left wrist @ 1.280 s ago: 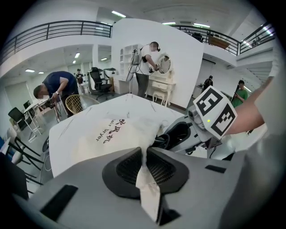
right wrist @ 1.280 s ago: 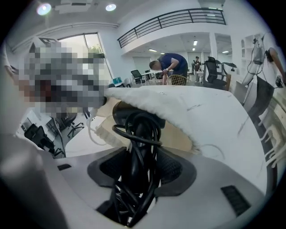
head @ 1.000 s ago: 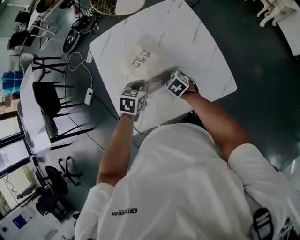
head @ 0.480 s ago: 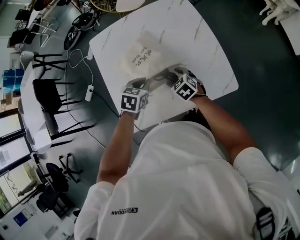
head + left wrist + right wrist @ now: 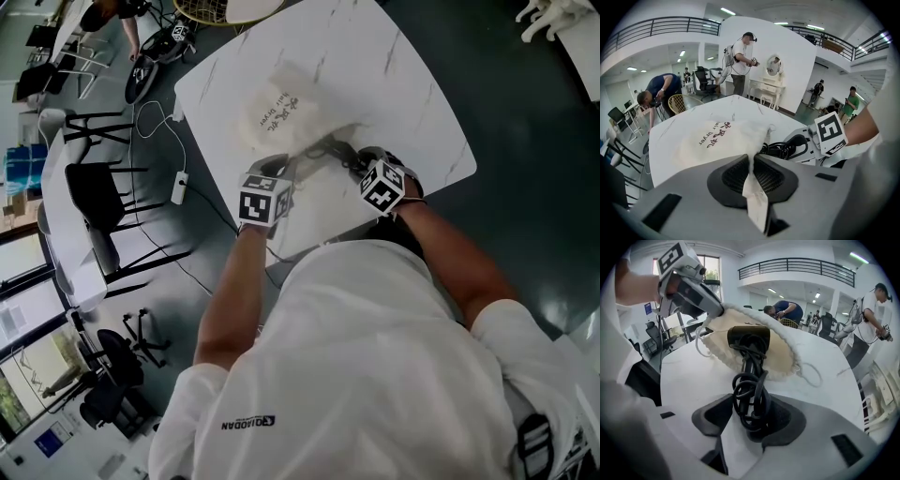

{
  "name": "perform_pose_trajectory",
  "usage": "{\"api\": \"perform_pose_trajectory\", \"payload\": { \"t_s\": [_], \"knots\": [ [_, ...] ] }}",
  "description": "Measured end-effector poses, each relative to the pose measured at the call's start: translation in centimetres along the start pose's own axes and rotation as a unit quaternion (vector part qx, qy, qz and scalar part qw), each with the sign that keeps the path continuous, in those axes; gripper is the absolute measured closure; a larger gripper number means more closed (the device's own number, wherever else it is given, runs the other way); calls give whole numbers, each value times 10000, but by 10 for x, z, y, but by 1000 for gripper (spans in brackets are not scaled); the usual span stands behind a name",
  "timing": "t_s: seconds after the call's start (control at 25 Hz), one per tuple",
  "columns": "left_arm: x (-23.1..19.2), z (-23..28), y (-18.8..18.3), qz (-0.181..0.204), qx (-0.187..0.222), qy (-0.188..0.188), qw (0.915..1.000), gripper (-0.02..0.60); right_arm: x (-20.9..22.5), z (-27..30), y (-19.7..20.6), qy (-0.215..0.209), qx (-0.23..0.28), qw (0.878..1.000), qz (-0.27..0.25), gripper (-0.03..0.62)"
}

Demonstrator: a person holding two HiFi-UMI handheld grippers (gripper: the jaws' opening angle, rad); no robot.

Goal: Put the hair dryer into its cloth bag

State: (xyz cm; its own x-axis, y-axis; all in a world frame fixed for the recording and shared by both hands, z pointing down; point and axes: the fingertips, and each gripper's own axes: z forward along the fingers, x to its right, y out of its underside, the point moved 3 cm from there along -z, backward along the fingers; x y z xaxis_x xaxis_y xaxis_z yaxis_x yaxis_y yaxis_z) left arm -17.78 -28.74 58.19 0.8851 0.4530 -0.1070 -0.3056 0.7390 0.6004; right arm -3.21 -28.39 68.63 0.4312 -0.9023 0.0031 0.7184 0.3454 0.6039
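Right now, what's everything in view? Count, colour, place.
table: 1, white marbled, centre
cloth bag: 1, cream with dark print, on table, mouth lifted
hair dryer: 1, black, cord coiled, head at bag mouth
chairs: at least 2, black, floor left of table
power strip: 1, white, floor left
bystanders: several, background
dressing table: 1, white, background
left tool: 1, grey, shut on bag's edge
right tool: 1, grey, jaws have just been closing on the dryer's coiled cord

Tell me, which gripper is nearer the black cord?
Right. The right gripper has the cord between its jaws, which have just been closing; the left gripper sits beside it, pinching the edge of the bag.
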Motion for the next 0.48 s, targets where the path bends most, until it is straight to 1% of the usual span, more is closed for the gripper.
{"api": "perform_pose_trajectory", "payload": {
  "t_s": [0.08,0.2,0.36,0.48],
  "knots": [
    [0,1,0,-9,4,2,10000,525,-1,-1,-2,-53,90,9999,-6,373],
    [1,3,0,-38,3,16,10000,525,0,-9,-8,-94,372,9993,4,381],
    [1,-2,-5,-28,60,-1,10000,525,-1,-18,-28,-159,710,9973,-35,388],
    [5,-4,-12,-70,156,40,9998,525,2,-17,-42,-203,792,9966,-60,391]
  ]
}}
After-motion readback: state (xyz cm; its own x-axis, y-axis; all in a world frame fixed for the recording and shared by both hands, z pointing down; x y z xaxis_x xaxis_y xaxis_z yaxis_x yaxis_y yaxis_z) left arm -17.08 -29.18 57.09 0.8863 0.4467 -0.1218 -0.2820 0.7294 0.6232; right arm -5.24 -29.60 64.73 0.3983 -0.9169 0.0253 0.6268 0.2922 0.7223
